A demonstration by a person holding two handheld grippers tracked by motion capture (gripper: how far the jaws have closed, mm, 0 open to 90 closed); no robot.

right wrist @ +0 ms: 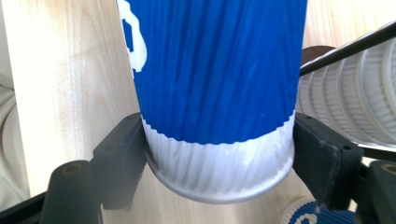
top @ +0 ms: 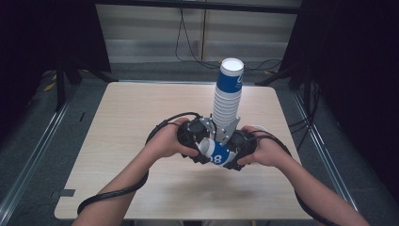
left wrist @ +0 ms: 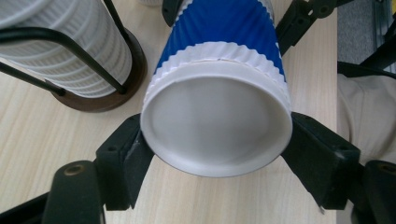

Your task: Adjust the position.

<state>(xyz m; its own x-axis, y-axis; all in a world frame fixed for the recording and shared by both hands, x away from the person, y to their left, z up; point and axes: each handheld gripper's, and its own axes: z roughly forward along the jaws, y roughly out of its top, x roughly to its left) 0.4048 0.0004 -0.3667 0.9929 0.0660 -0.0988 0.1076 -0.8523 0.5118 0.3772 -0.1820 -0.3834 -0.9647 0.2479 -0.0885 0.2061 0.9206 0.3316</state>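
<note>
We are looking down on a pale wooden worktop (top: 141,141), where a person's two hands are meeting near the middle, each one holding a claw.

Between them we are seeing a blue and white ribbed paper cup (top: 215,153), lying on its side just above the worktop, held at both ends. The left claw (top: 197,147) is gripping the cup at its closed base: in the left gripper view the round white bottom of the cup (left wrist: 217,126) is facing us, with a black jaw pressing on either side of it. The right claw (top: 235,153) is gripping the same cup at its other end; in the right gripper view the blue ribbed wall and white band of the cup (right wrist: 217,93) are sitting between the two jaws, which are touching it on both sides.

Just beyond the hands, on the far side, a tall stack of matching paper cups (top: 228,96) is standing in a black wire holder with a dark round base (left wrist: 100,93). The stack is leaning slightly to the right, and its topmost cup is showing its white bottom upward.

Black cables are trailing from both claws back along the person's forearms.
</note>
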